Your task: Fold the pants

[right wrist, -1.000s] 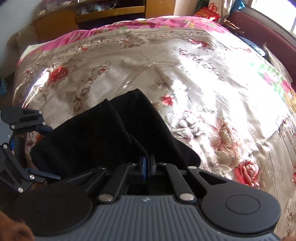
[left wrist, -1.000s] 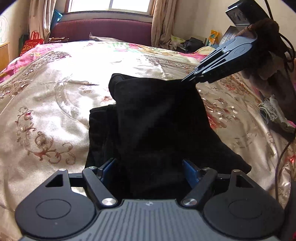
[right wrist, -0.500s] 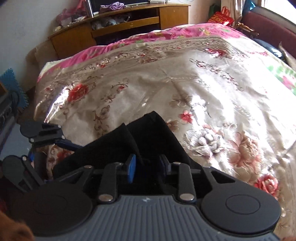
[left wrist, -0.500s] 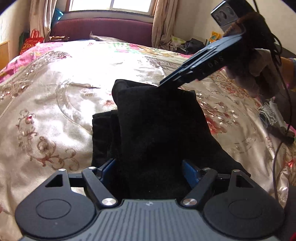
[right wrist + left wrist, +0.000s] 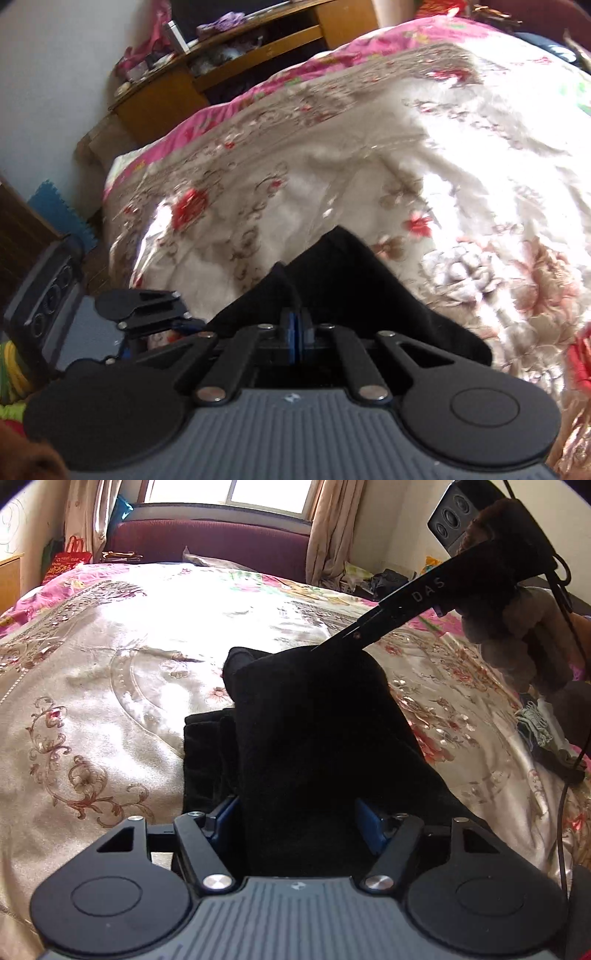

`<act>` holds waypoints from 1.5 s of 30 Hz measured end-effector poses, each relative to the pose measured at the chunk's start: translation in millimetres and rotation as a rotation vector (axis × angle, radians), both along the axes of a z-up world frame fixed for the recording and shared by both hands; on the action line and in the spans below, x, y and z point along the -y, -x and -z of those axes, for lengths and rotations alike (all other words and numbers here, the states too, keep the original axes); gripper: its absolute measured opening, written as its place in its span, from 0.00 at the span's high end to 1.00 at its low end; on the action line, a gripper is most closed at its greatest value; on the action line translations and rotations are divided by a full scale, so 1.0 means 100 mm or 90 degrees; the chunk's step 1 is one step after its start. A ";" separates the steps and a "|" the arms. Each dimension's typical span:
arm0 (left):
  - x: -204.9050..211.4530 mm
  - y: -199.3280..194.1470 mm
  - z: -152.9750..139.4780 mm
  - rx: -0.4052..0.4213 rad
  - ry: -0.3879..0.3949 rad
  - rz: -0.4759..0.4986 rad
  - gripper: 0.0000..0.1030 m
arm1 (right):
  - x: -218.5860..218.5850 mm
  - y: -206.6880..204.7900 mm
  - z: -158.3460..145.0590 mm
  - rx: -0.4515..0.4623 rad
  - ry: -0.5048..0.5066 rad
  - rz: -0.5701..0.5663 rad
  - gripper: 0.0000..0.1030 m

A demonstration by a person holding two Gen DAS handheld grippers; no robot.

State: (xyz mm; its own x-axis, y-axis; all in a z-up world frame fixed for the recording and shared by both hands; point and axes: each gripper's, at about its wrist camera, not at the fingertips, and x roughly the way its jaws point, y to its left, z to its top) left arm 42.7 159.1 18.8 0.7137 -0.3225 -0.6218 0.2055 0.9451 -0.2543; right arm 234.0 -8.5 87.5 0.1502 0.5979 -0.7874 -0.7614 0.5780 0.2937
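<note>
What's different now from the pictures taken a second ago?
The right gripper was shut on the pants a second ago, opened halfway through, and is now shut on the cloth again. It has also tilted up and swung left, so more of the wooden shelves shows. The left gripper stays open around the pants, which lie in much the same heap on the bed.

The right gripper (image 5: 295, 332), parted half a second ago, is now closed on the pants (image 5: 347, 295) fold and sits higher and steeper above the far edge in the left view.
</note>
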 end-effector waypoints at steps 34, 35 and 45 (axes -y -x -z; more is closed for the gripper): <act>0.10 0.06 -0.11 -0.012 -0.144 -0.081 0.20 | 0.37 0.68 0.35 0.142 -0.232 0.277 0.91; 0.10 0.07 -0.12 -0.009 -0.151 -0.081 0.20 | 0.51 0.73 0.32 0.144 -0.234 0.294 0.90; 0.20 -0.15 -0.17 0.011 -0.150 -0.080 0.21 | 0.85 0.81 0.69 0.136 -0.170 0.371 0.87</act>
